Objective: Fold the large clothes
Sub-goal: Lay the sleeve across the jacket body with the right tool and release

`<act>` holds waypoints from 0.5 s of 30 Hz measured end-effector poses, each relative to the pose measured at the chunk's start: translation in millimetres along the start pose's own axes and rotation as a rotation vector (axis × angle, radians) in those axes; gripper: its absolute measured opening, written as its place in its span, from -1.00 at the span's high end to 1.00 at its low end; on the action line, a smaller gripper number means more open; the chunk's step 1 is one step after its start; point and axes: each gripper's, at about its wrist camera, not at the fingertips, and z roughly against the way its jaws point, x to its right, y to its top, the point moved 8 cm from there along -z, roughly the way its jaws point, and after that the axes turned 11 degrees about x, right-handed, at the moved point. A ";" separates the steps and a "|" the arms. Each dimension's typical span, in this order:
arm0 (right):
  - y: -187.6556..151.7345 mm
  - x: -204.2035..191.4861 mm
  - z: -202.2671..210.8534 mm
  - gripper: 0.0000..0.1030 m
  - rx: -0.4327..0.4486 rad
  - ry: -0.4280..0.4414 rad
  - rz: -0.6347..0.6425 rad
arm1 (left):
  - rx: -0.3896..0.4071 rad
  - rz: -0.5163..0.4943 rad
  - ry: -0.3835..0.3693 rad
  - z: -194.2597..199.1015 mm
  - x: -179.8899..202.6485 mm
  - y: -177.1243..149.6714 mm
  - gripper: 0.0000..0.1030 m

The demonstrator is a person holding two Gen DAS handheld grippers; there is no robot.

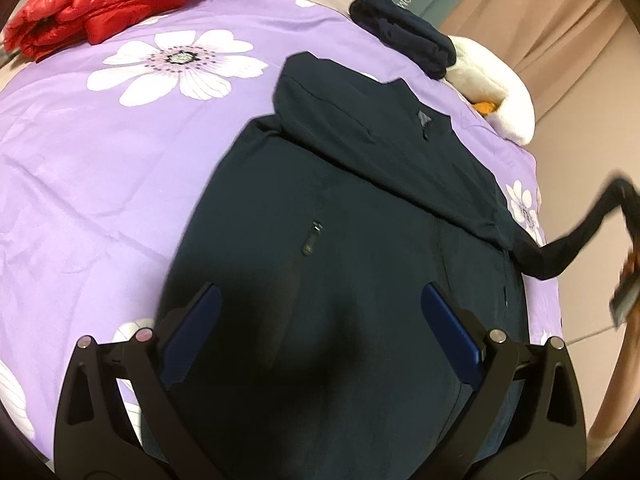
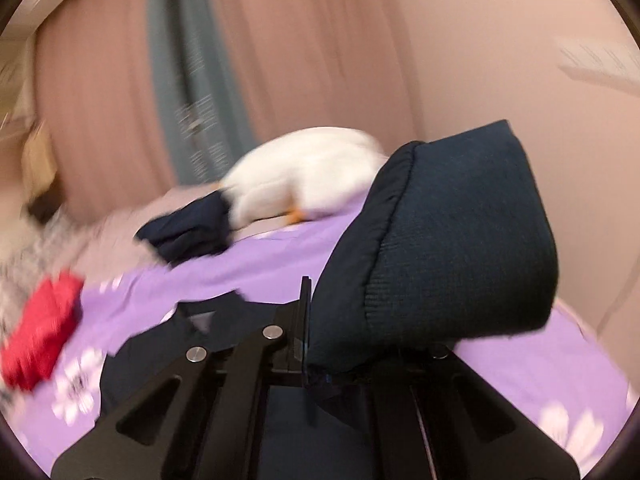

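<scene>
Jacket (image 1: 340, 240), dark navy, lies spread on the purple flowered bedspread (image 1: 100, 168) in the left wrist view, its collar end away from the camera and its hem end under the left gripper (image 1: 318, 344). That gripper hangs above the lower body of the garment with its blue-padded jaws wide apart and nothing between them. One sleeve is already laid across the chest; the other sleeve (image 1: 576, 236) stretches off the right edge of the bed, pulled up and out toward the blurred right gripper (image 1: 624, 280). A folded red puffer (image 1: 100, 8) and a dark folded garment (image 1: 404, 36) beside a white plush toy (image 1: 496, 92) lie at the far side.

In the right wrist view, the right gripper (image 2: 316, 356) has its jaws clamped on the sleeve's ribbed cuff (image 2: 456, 248), which bulges up just ahead of the fingers. The jacket body (image 2: 168, 352) lies below and to the left. So the held sleeve probably needs to travel leftward, across the jacket's long axis, and the right hand is the one placed to carry it.
</scene>
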 end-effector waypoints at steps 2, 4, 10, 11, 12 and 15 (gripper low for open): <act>-6.0 -67.0 -22.5 0.89 -0.025 0.065 0.108 | 0.010 0.013 0.012 1.6 -9.0 5.5 -0.96; -25.7 -120.7 -36.9 0.87 -0.071 0.130 0.202 | 0.016 0.026 0.023 2.3 -16.4 9.3 -0.96; -162.2 -229.2 -52.9 -0.15 -0.350 0.332 0.404 | -0.001 0.066 0.038 -9.2 -35.6 17.1 -0.96; -189.9 -230.7 -49.9 -0.15 -0.404 0.359 0.428 | -0.007 0.066 0.033 -12.3 -35.4 17.8 -0.96; -202.3 -229.5 -45.6 -0.16 -0.431 0.374 0.436 | -0.013 0.062 0.030 -15.7 -35.1 18.5 -0.96; -227.4 -209.8 -32.9 -0.16 -0.487 0.416 0.416 | -0.036 0.052 0.003 -30.4 -31.0 23.5 -0.96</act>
